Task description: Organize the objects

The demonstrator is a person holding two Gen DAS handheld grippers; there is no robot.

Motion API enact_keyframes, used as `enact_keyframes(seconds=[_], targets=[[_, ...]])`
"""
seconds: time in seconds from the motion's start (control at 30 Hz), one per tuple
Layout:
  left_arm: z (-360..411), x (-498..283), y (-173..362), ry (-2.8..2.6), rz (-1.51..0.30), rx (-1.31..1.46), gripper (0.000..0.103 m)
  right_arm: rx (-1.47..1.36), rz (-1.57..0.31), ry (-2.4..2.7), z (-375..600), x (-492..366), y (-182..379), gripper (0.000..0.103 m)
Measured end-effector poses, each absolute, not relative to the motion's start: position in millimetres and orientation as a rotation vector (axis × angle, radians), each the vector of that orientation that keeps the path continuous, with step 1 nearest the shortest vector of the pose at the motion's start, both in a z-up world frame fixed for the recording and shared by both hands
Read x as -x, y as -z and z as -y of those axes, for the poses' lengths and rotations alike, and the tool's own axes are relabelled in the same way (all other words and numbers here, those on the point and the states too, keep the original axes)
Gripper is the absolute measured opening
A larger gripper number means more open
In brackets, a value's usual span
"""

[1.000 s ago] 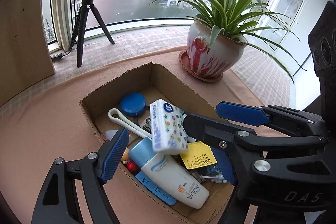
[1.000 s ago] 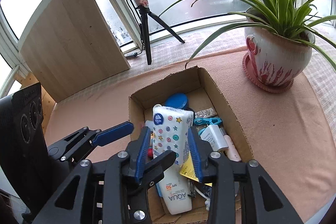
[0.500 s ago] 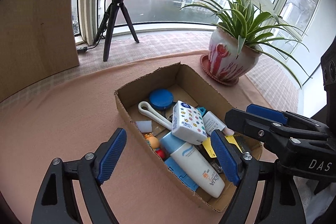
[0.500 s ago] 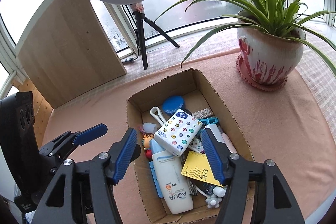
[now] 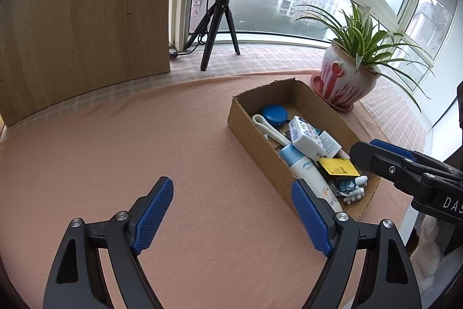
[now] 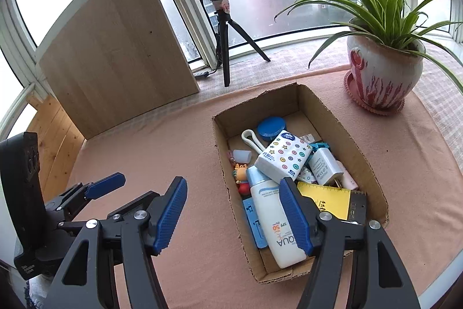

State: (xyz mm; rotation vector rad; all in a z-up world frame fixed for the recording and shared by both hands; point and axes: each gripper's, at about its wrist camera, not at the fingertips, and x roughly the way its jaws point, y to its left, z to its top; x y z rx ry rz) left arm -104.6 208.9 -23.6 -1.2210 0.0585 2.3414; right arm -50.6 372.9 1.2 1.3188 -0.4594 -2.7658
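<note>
An open cardboard box (image 6: 358, 146) (image 5: 254, 135) sits on the peach tablecloth. In it lie a white tissue pack with coloured dots (image 6: 285, 157) (image 5: 306, 135) on top, a white sunscreen bottle (image 6: 273, 216) (image 5: 306, 173), a blue round lid (image 6: 271, 129), a yellow notepad (image 6: 327, 200), a white charger (image 6: 324, 167) and small toys. My right gripper (image 6: 234, 215) is open and empty, above the box's near left wall. My left gripper (image 5: 231, 213) is open and empty over bare cloth left of the box.
A potted spider plant (image 6: 385, 77) stands on a saucer at the back right. A ring light on a tripod (image 6: 222, 48) and a wooden board (image 6: 115, 57) stand behind the table. The cloth (image 5: 130, 149) stretches left of the box.
My right gripper opened and let the tissue pack go; it now lies on the items in the box. Both grippers have pulled back and left from the box.
</note>
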Motion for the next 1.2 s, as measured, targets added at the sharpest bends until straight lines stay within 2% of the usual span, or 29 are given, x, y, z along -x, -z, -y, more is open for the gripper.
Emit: enact_keyframes(seconds=[0.33, 0.6, 1.2], targets=[[-110.3, 66.7, 16.5, -2.499, 0.006, 1.260, 0.087, -1.302, 0.357, 2.779, -319.4, 29.3, -1.3, 0.063], [-43.9, 40.0, 0.9, -2.608, 0.051, 1.252, 0.091, -1.256, 0.197, 2.802, -265.6, 8.8, -4.5, 0.063], [18.9, 10.5, 1.4, -2.669, 0.108, 1.301, 0.093, -1.226, 0.127, 2.819, -202.7, -10.7, -9.1, 0.063]])
